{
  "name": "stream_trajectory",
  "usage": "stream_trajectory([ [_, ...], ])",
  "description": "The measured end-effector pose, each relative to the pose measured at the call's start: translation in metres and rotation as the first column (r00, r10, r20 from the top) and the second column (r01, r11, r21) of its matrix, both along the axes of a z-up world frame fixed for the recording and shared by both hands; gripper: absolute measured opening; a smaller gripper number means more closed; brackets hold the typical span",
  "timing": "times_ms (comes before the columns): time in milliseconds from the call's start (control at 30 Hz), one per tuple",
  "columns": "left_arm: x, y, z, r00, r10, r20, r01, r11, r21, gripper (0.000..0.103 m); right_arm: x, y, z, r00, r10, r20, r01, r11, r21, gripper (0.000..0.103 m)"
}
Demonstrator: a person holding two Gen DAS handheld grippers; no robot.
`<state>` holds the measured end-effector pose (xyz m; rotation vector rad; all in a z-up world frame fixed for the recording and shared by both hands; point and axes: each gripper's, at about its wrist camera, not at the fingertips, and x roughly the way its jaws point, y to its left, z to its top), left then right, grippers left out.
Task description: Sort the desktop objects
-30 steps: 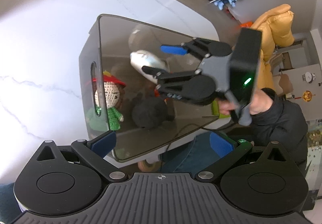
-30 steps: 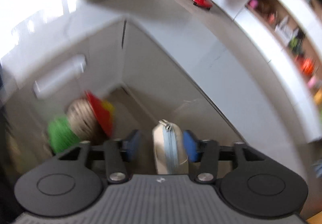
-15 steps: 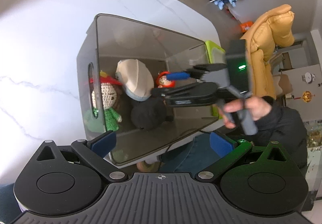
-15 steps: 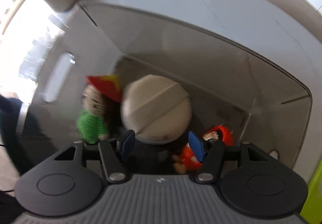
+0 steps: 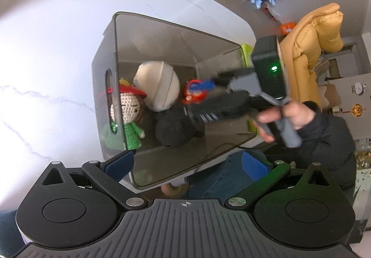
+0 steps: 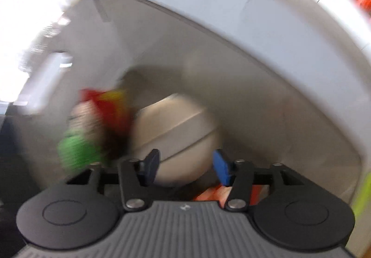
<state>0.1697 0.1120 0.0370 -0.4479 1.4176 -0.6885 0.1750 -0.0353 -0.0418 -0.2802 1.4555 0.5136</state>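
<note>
A grey bin [image 5: 109,54] stands on a white marbled surface [image 5: 46,49], holding a crocheted doll [image 5: 127,116], a round cream pouch [image 5: 160,86], a black plush [image 5: 176,128] and a small red toy [image 5: 194,93]. The right tool [image 5: 208,100] reaches into the bin from the far side, its fingers smeared by motion, one blue pad over the red toy; the black plush and the tool overlap so their edges are hard to separate. The right wrist view is heavily blurred: the doll [image 6: 92,132] is a streak of red, yellow and green, the pouch [image 6: 176,137] lies beyond the spread, empty fingers of the right tool [image 6: 185,165], and the red toy [image 6: 220,193] is mostly hidden under them. The left tool [image 5: 185,163] hangs wide open at the bin's near rim, gripping nothing. A second ago the right tool pinched the pouch on edge; half a second ago it lay released in the bin, where it remains, the tool now lower among the toys.
</note>
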Motion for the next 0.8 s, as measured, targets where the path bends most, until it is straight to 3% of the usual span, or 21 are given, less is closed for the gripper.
stream_trajectory([
  [67,0.0,-0.003,0.001,1.0,-0.009,0.003,0.009,1.0,-0.005,0.103,-0.004,-0.007,-0.004,0.994,-0.027,-0.104,0.027,1.0,-0.001,0.065],
  [167,-0.001,-0.008,0.002,1.0,-0.019,0.002,0.019,1.0,-0.01,0.103,-0.013,-0.018,-0.017,0.988,-0.087,-0.131,0.087,0.996,-0.001,0.074],
  [200,-0.002,-0.009,0.002,1.0,-0.022,0.002,0.022,1.0,-0.007,0.103,-0.014,-0.021,-0.021,0.981,-0.111,-0.159,0.119,0.992,0.042,0.061],
  [267,-0.005,-0.009,0.003,1.0,-0.029,0.004,0.029,1.0,0.006,0.103,-0.02,-0.017,-0.021,0.989,-0.074,-0.125,0.085,0.993,0.083,0.055],
  [333,-0.006,-0.008,0.006,1.0,-0.027,0.009,0.027,1.0,0.016,0.103,-0.031,-0.001,-0.011,0.997,0.068,-0.019,-0.067,0.996,0.062,0.046],
  [367,-0.006,-0.007,0.006,1.0,-0.02,0.009,0.02,1.0,0.014,0.103,-0.036,0.006,-0.006,0.992,0.124,0.033,-0.125,0.991,0.038,0.032],
  [433,-0.004,-0.005,0.004,1.0,-0.006,-0.001,0.006,1.0,0.004,0.103,-0.045,0.019,0.001,0.962,0.255,0.1,-0.252,0.967,-0.045,0.023],
  [500,-0.004,-0.005,0.002,1.0,-0.006,-0.007,0.006,1.0,0.0,0.103,-0.057,0.03,0.004,0.897,0.409,0.171,-0.381,0.908,-0.175,0.004],
  [567,-0.005,-0.006,0.001,1.0,-0.014,-0.008,0.014,1.0,0.002,0.103,-0.065,0.031,-0.005,0.824,0.53,0.199,-0.455,0.829,-0.325,0.004],
  [600,-0.005,-0.006,0.0,1.0,-0.016,-0.009,0.016,1.0,0.002,0.103,-0.064,0.029,-0.01,0.81,0.556,0.189,-0.465,0.804,-0.372,0.004],
  [633,-0.005,-0.006,0.0,1.0,-0.018,-0.01,0.018,1.0,0.001,0.103,-0.062,0.026,-0.015,0.812,0.554,0.182,-0.458,0.799,-0.39,0.004],
  [733,-0.006,-0.006,0.001,1.0,-0.016,-0.01,0.016,1.0,0.002,0.103,-0.048,0.013,-0.016,0.872,0.451,0.189,-0.382,0.869,-0.314,0.005],
  [767,-0.006,-0.006,0.001,1.0,-0.015,-0.009,0.015,1.0,0.004,0.103,-0.042,0.007,-0.012,0.897,0.397,0.193,-0.339,0.9,-0.273,0.011],
  [800,-0.006,-0.006,0.002,1.0,-0.015,-0.008,0.015,1.0,0.004,0.103,-0.035,0.001,-0.004,0.925,0.326,0.196,-0.282,0.933,-0.224,0.03],
])
